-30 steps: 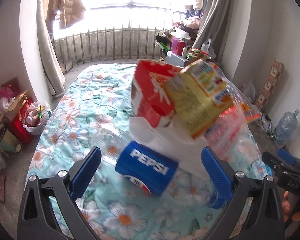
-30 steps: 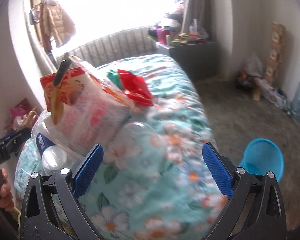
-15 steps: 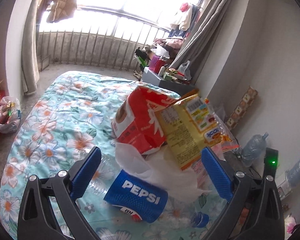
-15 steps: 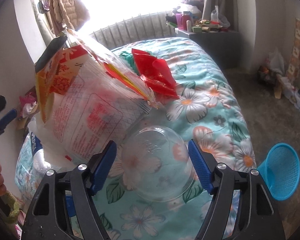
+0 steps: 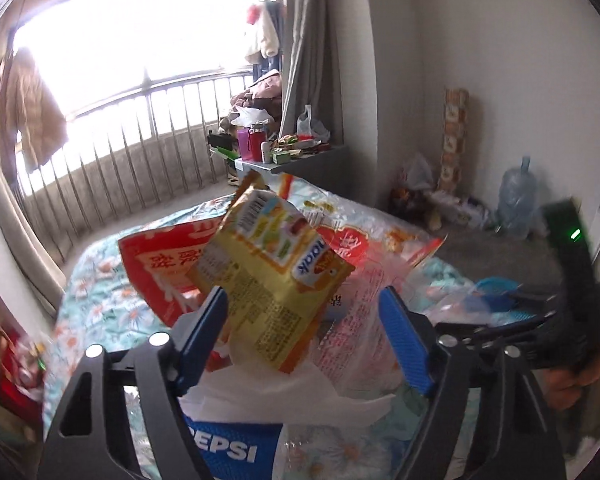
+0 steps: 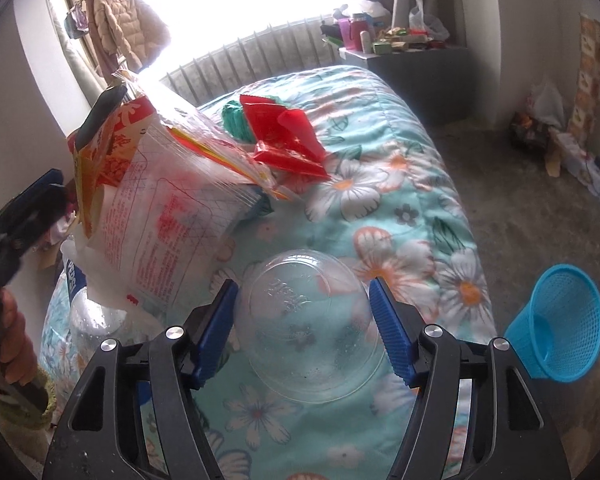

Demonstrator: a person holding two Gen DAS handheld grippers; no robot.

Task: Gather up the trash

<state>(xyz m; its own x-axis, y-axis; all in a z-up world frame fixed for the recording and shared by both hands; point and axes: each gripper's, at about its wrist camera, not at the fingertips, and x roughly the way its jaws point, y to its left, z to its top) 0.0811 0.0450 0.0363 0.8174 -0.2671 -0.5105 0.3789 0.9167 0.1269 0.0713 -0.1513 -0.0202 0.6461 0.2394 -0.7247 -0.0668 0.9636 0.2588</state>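
Note:
My left gripper [image 5: 304, 338] has its jaws drawn in around a heap of trash: a yellow snack bag [image 5: 272, 280], a red bag [image 5: 156, 272], a clear printed bag [image 5: 364, 304], white tissue [image 5: 292, 392] and a Pepsi bottle [image 5: 228, 448]. The same heap shows in the right wrist view [image 6: 156, 208]. My right gripper [image 6: 302, 320] is shut on a clear plastic dome lid [image 6: 308, 324] over the floral bed [image 6: 400, 200]. A red wrapper [image 6: 284, 136] lies on the bed beyond.
A blue mesh waste basket [image 6: 556, 328] stands on the floor right of the bed. A cluttered grey cabinet [image 6: 412, 56] is at the far end by the railing. Bags and a water jug [image 5: 516, 204] line the right wall.
My left gripper's jaws have narrowed around the trash heap and the view has swung right. My right gripper has closed onto the dome lid.

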